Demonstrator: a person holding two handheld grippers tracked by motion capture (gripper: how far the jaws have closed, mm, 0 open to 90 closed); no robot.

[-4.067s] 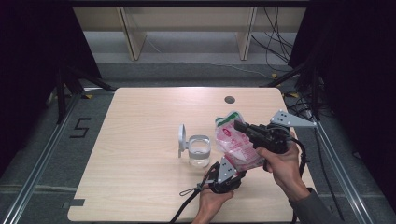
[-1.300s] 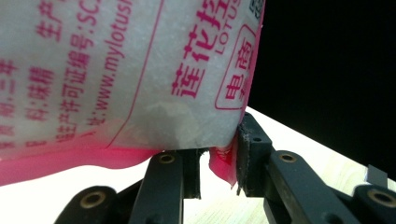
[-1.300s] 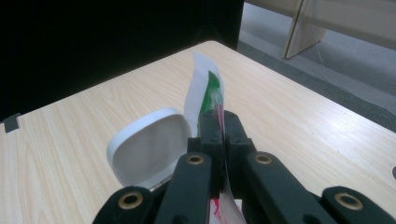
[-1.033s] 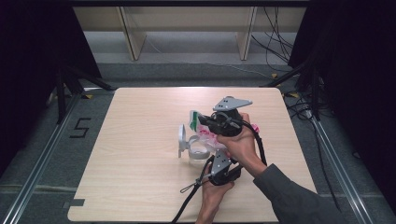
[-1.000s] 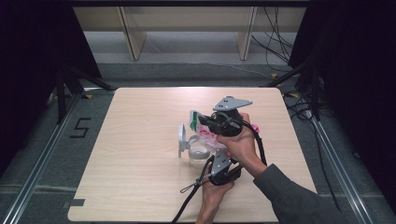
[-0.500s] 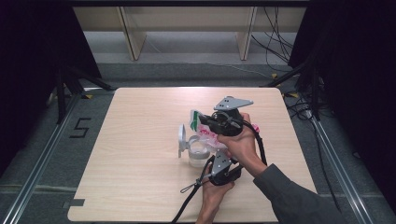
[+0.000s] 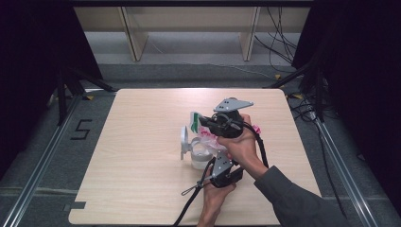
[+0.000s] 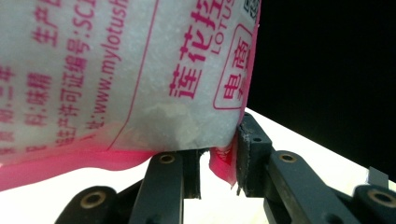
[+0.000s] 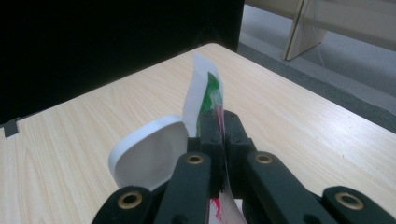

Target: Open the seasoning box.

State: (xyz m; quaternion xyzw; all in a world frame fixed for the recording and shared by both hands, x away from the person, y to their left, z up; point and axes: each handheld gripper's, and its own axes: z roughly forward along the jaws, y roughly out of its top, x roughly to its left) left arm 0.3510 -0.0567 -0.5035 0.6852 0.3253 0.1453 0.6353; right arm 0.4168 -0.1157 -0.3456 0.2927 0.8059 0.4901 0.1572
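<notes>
High view: both hands are working near the table's [image 7: 142, 189] middle right. Right gripper [image 7: 201, 121] is pinching the green-and-white top edge of a pink seasoning bag [image 7: 208, 137], jaws pressed together on the film. Left gripper [image 7: 215, 163], nearer, is gripping the bag's bottom corner; in the left gripper view the pink seam [image 8: 222, 163] is sitting between its pads. Bag is hanging tilted over a clear jar [image 7: 201, 158] whose white hinged lid [image 7: 184, 142] is standing open on the left.
</notes>
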